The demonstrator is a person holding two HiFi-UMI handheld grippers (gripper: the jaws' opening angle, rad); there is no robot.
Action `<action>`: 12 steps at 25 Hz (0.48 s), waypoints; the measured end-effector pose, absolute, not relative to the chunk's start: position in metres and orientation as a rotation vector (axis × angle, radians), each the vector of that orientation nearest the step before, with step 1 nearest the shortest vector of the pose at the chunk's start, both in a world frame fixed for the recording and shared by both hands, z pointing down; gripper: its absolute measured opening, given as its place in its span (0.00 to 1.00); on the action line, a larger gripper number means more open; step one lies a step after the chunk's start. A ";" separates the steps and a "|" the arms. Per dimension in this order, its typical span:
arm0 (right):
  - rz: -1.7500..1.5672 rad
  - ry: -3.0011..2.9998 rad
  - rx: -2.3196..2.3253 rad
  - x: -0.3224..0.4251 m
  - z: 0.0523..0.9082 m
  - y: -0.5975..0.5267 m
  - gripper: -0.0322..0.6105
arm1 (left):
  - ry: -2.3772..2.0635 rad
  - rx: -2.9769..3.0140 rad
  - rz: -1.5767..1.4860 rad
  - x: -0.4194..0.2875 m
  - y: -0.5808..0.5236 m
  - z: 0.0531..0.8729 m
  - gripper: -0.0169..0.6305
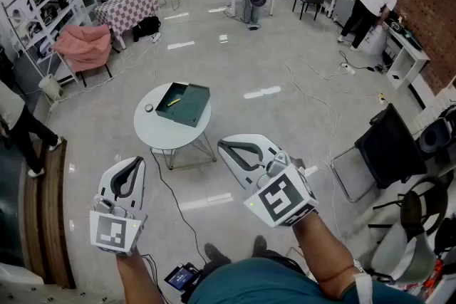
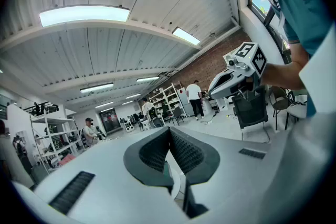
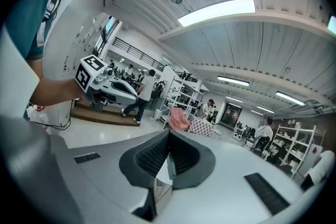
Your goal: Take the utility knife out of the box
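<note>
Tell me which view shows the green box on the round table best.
The head view. It looks down on the green box, open on the round white table, with a yellow object lying inside. The two gripper views give no clear sight of it: closed jaws, ceiling and the room fill them.

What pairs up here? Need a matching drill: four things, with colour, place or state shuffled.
Things:
1. utility knife
2. box
3. left gripper
4. table

Descriptions:
A. white and round
B. fingers together, nothing between them
C. yellow, lying inside the box
D. dark green, sitting on the table

Pairs: 1-C, 2-D, 3-B, 4-A
</note>
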State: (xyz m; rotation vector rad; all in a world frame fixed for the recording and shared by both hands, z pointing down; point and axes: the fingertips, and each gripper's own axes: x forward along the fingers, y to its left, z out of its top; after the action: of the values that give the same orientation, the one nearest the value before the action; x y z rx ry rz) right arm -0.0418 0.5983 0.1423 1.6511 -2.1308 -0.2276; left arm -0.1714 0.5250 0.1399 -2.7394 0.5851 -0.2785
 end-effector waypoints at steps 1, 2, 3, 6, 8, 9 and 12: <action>-0.226 -2.131 1.654 -0.043 0.143 0.597 0.11 | 0.582 -2.737 -0.278 -0.173 0.524 0.140 0.05; -0.224 -2.132 1.658 -0.045 0.143 0.596 0.11 | 0.580 -2.736 -0.278 -0.175 0.522 0.140 0.05; -0.224 -2.132 1.660 -0.047 0.142 0.594 0.11 | 0.577 -2.736 -0.277 -0.177 0.521 0.140 0.06; -0.237 -2.132 1.666 -0.059 0.139 0.586 0.11 | 0.569 -2.741 -0.272 -0.188 0.514 0.139 0.05; -0.240 -2.131 1.672 -0.067 0.140 0.583 0.11 | 0.563 -2.743 -0.271 -0.195 0.510 0.141 0.05; -0.238 -2.129 1.674 -0.069 0.141 0.582 0.11 | 0.560 -2.744 -0.270 -0.197 0.509 0.142 0.05; -0.224 -2.115 1.675 -0.075 0.144 0.579 0.11 | 0.546 -2.751 -0.263 -0.204 0.505 0.145 0.05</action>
State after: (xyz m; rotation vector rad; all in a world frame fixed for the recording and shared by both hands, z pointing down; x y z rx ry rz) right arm -0.0753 0.5793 0.1444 1.6753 -2.1149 -0.2243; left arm -0.2037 0.5054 0.1452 -2.7512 0.5461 -0.2632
